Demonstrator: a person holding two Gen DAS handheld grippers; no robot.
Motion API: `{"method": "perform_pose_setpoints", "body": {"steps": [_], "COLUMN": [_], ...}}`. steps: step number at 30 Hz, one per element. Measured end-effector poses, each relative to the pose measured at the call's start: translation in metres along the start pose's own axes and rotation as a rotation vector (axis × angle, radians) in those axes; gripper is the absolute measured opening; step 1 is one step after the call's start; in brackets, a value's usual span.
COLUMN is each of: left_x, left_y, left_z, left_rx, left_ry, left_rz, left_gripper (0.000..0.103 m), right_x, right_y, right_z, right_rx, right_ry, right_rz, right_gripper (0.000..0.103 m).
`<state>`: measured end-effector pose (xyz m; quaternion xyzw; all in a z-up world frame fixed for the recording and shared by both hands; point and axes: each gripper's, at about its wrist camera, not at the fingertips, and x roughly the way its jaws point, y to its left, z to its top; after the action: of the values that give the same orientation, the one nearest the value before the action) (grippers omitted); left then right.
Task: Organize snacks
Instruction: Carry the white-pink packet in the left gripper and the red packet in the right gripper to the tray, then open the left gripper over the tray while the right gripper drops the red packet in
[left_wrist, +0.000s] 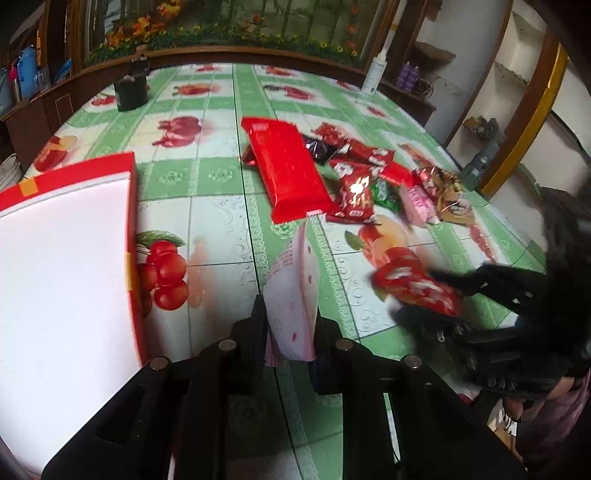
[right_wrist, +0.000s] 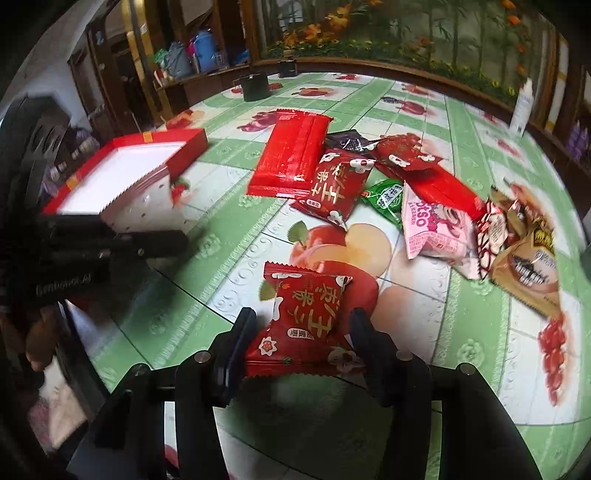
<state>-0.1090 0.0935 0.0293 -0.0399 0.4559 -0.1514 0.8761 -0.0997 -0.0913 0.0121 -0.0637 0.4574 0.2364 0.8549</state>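
L gripper (left_wrist: 290, 325) pinching pink pack (left_wrist: 295, 295), long axis running away up-frame. R gripper (right_wrist: 299, 332) clamped on red pack (right_wrist: 306, 321), low centre of R view. Box (left_wrist: 66, 258) fills left of L view, just beside L gripper, so L nearer; from R it lies upper left. Snack pile (right_wrist: 388, 184) mid-right, farther back.

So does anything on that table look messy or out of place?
Yes: the snack packets lie in a loose overlapping heap on the table, none in the red box, which shows only its white inside. Each gripper holds one: left a pink packet, right a red one.
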Motion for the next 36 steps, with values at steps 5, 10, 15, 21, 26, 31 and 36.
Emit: {"method": "perform_pose_setpoints", "body": {"steps": [5, 10, 15, 21, 26, 31, 36], "left_x": [-0.046, -0.083, -0.091, -0.089, -0.093, -0.121, -0.137], "left_y": [0.009, 0.041, 0.086, 0.11, 0.12, 0.134, 0.142], "left_z": [-0.009, -0.019, -0.031, -0.042, -0.049, -0.059, -0.07], "left_rx": [-0.015, -0.037, -0.087, -0.134, -0.164, -0.222, -0.28], "left_ry": [-0.09, -0.147, -0.121, -0.104, -0.094, -0.176, -0.226], "left_rz": [0.008, 0.104, 0.227, 0.302, 0.418, 0.446, 0.424], "left_gripper": [0.016, 0.016, 0.016, 0.017, 0.048, 0.07, 0.07], "right_x": [0.0, 0.01, 0.005, -0.007, 0.016, 0.044, 0.064], "right_y": [0.005, 0.02, 0.028, 0.068, 0.123, 0.152, 0.17], "right_z": [0.012, 0.016, 0.031, 0.069, 0.096, 0.096, 0.07], "right_rx": [0.061, 0.041, 0.059, 0.02, 0.01, 0.051, 0.05], "right_ry": [0.03, 0.048, 0.029, -0.03, 0.014, 0.07, 0.19], "right_rz": [0.097, 0.074, 0.118, 0.224, 0.394, 0.501, 0.612], "right_gripper": [0.03, 0.03, 0.03, 0.03, 0.045, 0.047, 0.048]}}
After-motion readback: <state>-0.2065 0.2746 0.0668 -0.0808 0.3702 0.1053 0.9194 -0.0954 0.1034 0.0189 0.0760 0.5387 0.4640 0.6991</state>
